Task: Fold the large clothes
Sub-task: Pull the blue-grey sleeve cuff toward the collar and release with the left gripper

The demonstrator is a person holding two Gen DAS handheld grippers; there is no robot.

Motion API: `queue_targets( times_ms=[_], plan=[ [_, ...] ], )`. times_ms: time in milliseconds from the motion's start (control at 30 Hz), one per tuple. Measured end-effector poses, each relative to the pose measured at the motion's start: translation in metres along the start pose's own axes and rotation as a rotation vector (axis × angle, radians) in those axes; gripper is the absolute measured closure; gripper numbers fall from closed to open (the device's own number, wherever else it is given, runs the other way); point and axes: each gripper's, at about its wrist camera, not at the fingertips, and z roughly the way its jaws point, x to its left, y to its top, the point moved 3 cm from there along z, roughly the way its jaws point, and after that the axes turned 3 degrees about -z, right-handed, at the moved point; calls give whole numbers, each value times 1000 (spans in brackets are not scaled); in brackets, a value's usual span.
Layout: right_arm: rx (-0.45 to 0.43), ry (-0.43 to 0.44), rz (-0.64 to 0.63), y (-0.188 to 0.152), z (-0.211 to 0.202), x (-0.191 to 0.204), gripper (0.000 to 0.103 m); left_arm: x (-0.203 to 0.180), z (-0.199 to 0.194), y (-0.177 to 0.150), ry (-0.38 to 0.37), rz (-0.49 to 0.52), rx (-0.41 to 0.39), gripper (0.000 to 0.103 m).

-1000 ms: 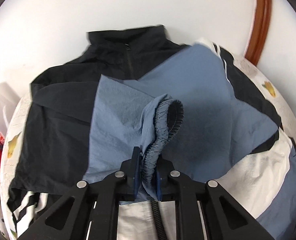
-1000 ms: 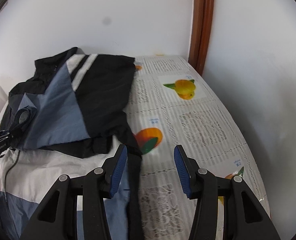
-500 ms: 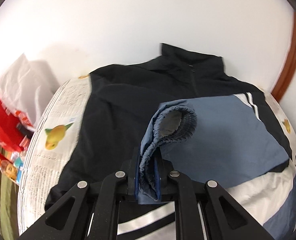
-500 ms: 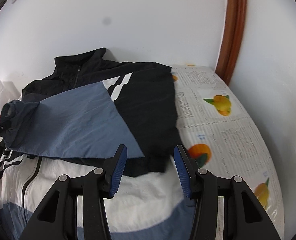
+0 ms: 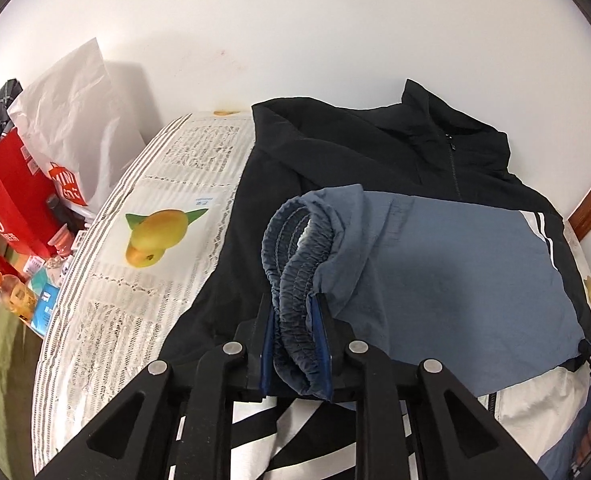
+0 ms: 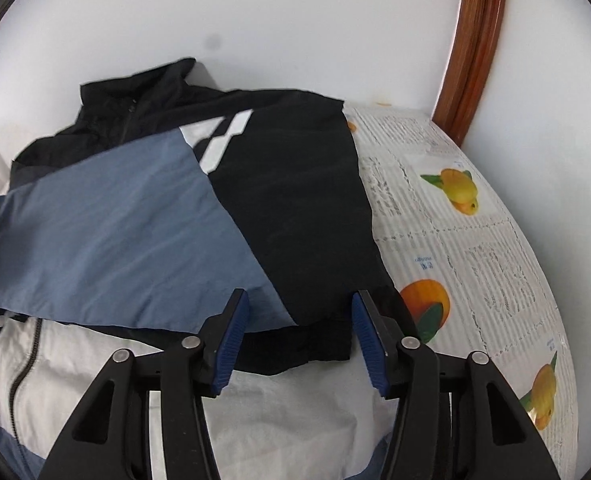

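Jacket on table, one sleeve folded across the chest.

Jacket (image 6: 295,208): black, blue and white, flat on a fruit-print tablecloth (image 6: 475,248) against a white wall. Left gripper (image 5: 295,320): jaws just eased wider, blue elastic cuff (image 5: 295,248) of the sleeve bunched between its pads. Right gripper (image 6: 299,320): jaws spread, just opening further, nothing between them, above the sleeve's black part.

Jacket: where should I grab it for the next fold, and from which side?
Probably the black folded edge beside the tablecloth, coming in low from the right. It runs straight with bare cloth alongside, so it can be scooped from below; the middle of the jacket is flat stacked layers with no lip.
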Motion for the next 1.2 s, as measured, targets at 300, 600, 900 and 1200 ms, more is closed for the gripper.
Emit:
queue_targets(
  times_ms=[300, 600, 900, 1200],
  plan=[
    [-25, -57, -6, -4, -22, -10, 49, 15, -19, -3, 27, -16, -25, 84],
    [-63, -74, 4, -23, -60, -16, 49, 29, -55, -19, 22, -14, -63, 84],
    [-23, -34, 28, -62, -92, -27, 49, 42, -93, -54, -11, 3, -80, 84],
    [8, -36, 75, -119, -109, -51, 49, 63, -119, -99, -40, 12, -54, 72]
  ],
)
